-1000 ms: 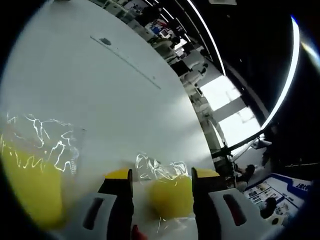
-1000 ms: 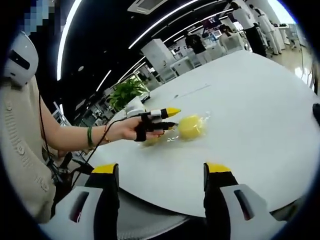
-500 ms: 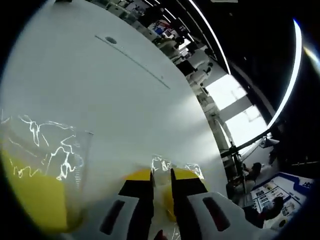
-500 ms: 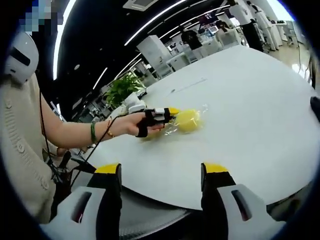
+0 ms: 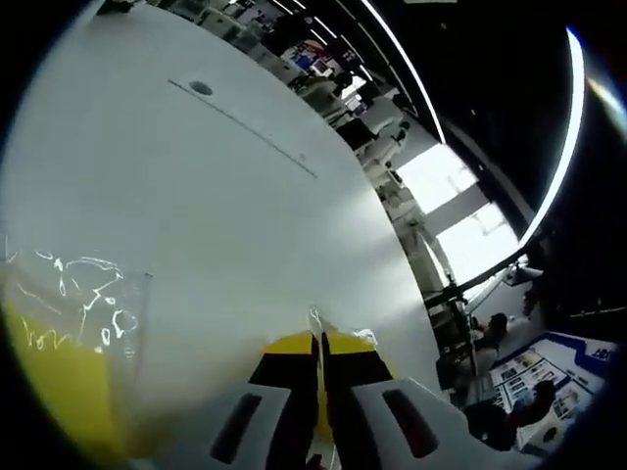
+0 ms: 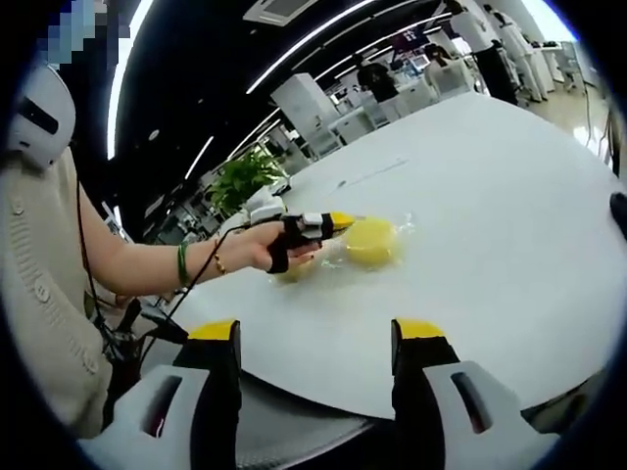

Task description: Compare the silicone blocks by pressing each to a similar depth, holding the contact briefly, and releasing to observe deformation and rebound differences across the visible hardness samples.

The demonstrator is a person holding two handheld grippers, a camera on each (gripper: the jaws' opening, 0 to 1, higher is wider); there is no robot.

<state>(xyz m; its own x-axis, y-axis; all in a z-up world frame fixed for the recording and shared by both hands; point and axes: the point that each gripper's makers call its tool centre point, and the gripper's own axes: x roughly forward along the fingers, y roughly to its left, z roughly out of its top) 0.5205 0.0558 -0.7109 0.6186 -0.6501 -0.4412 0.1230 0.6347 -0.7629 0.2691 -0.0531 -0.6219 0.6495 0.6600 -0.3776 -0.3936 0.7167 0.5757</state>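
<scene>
— What do we see on the white tabletop (image 6: 490,235)?

— In the right gripper view, a yellow silicone block (image 6: 370,240) in clear wrap lies toward the tabletop's far left edge. The left gripper (image 6: 338,223), held in a person's hand (image 6: 266,250), meets the block's near side, its yellow-tipped jaws drawn together. A second yellow block (image 6: 294,274) lies just under that hand, mostly hidden.

— And up close?

— In the left gripper view, we find the left gripper (image 5: 319,345) clenched, jaws nearly touching, with a crumple of clear wrap (image 5: 338,328) showing past the tips. Whether they pinch the block itself or only its wrap, we cannot tell. At the lower left, another wrapped yellow block (image 5: 54,377) is cut off by the frame.

— The right gripper?

— The right gripper (image 6: 313,333) hangs released, jaws wide apart, off the tabletop's near edge, holding nothing.
</scene>
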